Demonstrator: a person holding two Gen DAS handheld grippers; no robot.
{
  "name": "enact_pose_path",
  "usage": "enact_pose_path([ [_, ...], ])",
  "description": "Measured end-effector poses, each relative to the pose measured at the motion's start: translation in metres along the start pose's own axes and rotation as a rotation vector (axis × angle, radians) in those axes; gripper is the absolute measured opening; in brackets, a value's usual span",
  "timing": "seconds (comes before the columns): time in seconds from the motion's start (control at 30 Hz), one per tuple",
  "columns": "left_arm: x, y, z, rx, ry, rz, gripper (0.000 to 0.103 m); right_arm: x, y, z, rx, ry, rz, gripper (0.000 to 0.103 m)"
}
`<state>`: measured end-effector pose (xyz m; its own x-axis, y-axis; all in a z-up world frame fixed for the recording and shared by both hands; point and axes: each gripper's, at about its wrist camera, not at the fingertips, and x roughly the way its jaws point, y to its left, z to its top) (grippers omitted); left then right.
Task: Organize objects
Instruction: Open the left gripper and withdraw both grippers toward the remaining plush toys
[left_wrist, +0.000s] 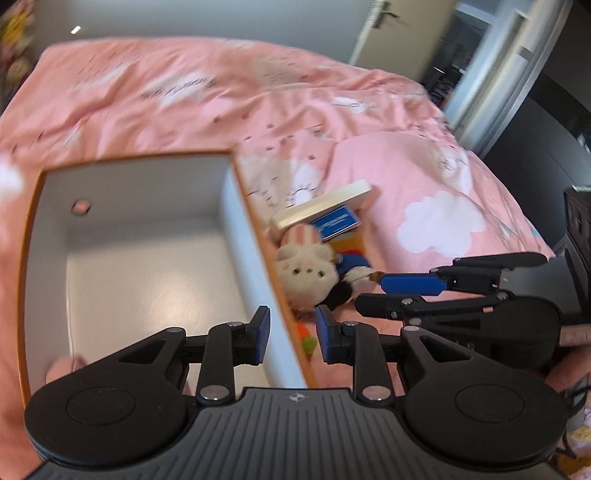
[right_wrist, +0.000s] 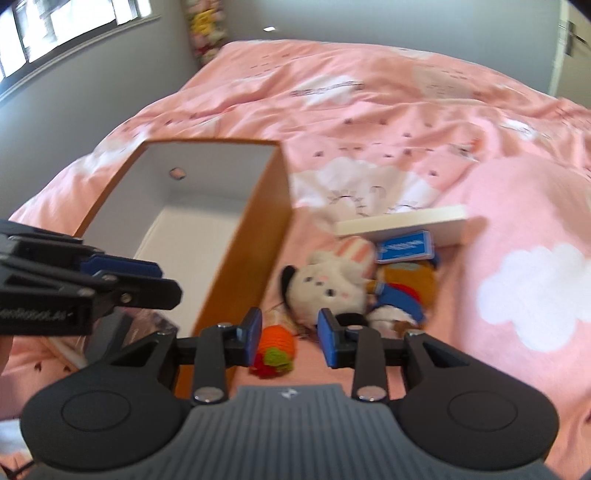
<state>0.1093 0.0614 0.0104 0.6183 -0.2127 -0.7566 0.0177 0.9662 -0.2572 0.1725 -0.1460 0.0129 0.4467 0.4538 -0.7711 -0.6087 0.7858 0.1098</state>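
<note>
An empty box (right_wrist: 255, 236), orange outside and white inside, stands on the pink bed. Right of it lies a heap: a white bunny plush (right_wrist: 325, 284), a doll in blue and orange (right_wrist: 402, 291), a blue card pack (right_wrist: 404, 249), a flat white box (right_wrist: 402, 221) and a knitted orange carrot (right_wrist: 275, 347). My right gripper (right_wrist: 290, 336) hangs open over the carrot, its pads not pressing it. Seen in the left wrist view, the right gripper (left_wrist: 373, 291) reaches in beside the bunny (left_wrist: 306, 273). My left gripper (left_wrist: 291, 334) is open above the box's right wall (left_wrist: 236, 206), holding nothing.
The pink duvet (right_wrist: 406, 110) covers the whole bed. A pink pillow with a white cloud (right_wrist: 517, 258) lies right of the heap. A door (left_wrist: 384, 22) and dark furniture (left_wrist: 576, 221) stand beyond the bed. A window (right_wrist: 55, 26) is at the upper left.
</note>
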Motion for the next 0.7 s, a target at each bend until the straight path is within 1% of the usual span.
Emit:
enact_pose_path([
  [0.1,0.006,-0.012,0.009,0.068,-0.006,-0.016,0.03,-0.004,-0.015,-0.002,0.069,-0.02,-0.036,0.037],
  [0.17,0.016,-0.019,0.018,0.092,0.003,-0.022,0.032,-0.004,-0.026,-0.003,0.114,-0.031,-0.064,0.044],
  [0.23,0.026,-0.024,0.028,0.109,0.018,-0.034,0.037,-0.003,-0.036,-0.003,0.144,-0.038,-0.095,0.044],
  [0.33,0.049,-0.033,0.041,0.153,0.056,-0.018,0.039,0.0,-0.049,-0.003,0.181,-0.046,-0.131,0.044],
  [0.4,0.068,-0.035,0.049,0.168,0.1,-0.022,0.04,0.005,-0.056,-0.003,0.193,-0.043,-0.132,0.044],
  [0.5,0.094,-0.035,0.059,0.178,0.165,-0.009,0.04,0.018,-0.064,-0.001,0.2,-0.032,-0.12,0.04],
  [0.57,0.106,-0.036,0.064,0.193,0.188,0.017,0.04,0.03,-0.068,0.002,0.193,-0.018,-0.112,0.039],
  [0.7,0.122,-0.038,0.073,0.23,0.231,0.038,0.04,0.059,-0.074,0.01,0.168,0.011,-0.114,0.039],
])
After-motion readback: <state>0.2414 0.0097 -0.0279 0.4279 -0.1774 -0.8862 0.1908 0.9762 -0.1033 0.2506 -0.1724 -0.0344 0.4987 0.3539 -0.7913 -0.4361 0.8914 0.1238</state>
